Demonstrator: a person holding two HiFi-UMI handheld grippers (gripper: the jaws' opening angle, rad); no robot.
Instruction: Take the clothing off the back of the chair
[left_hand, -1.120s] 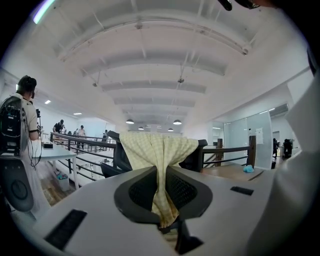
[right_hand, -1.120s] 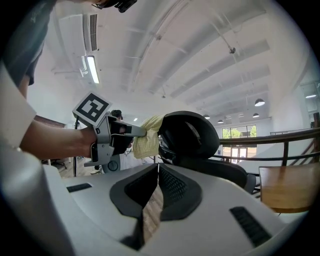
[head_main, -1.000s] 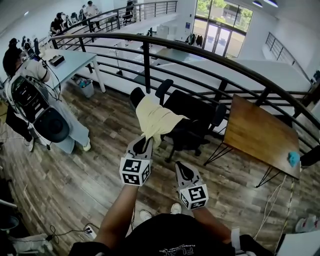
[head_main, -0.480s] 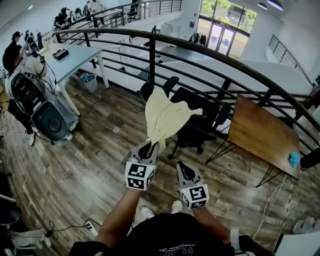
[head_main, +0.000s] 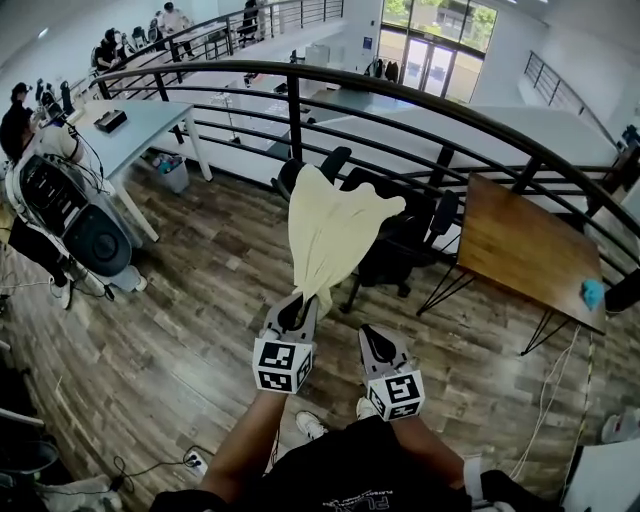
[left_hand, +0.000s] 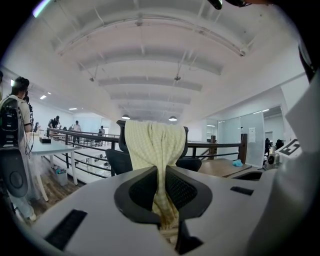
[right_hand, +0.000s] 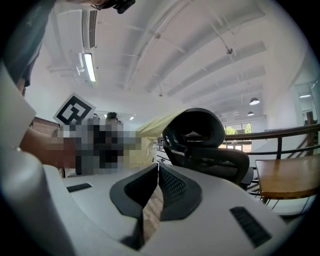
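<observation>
A pale yellow garment (head_main: 330, 235) stretches from the back of a black office chair (head_main: 405, 245) down to my left gripper (head_main: 303, 299), which is shut on its bunched lower end. In the left gripper view the yellow garment (left_hand: 154, 150) hangs over the chair's back (left_hand: 186, 139) and runs down between the closed jaws of my left gripper (left_hand: 161, 172). My right gripper (head_main: 372, 335) is beside the left one, shut and empty. The right gripper view shows that right gripper (right_hand: 156, 170) with jaws together, the chair's headrest (right_hand: 195, 131) ahead and a strip of the garment (right_hand: 152, 125) at left.
A curved black railing (head_main: 430, 110) runs behind the chair. A wooden table (head_main: 525, 250) with a blue object (head_main: 592, 293) stands at right. A grey desk (head_main: 135, 120) and a person with a backpack rig (head_main: 50, 190) are at left. Wood floor (head_main: 180, 330) lies around me.
The left gripper has pulled back toward me with the garment, which is now stretched longer and lifted more off the chair's back. The right gripper came back slightly too.
</observation>
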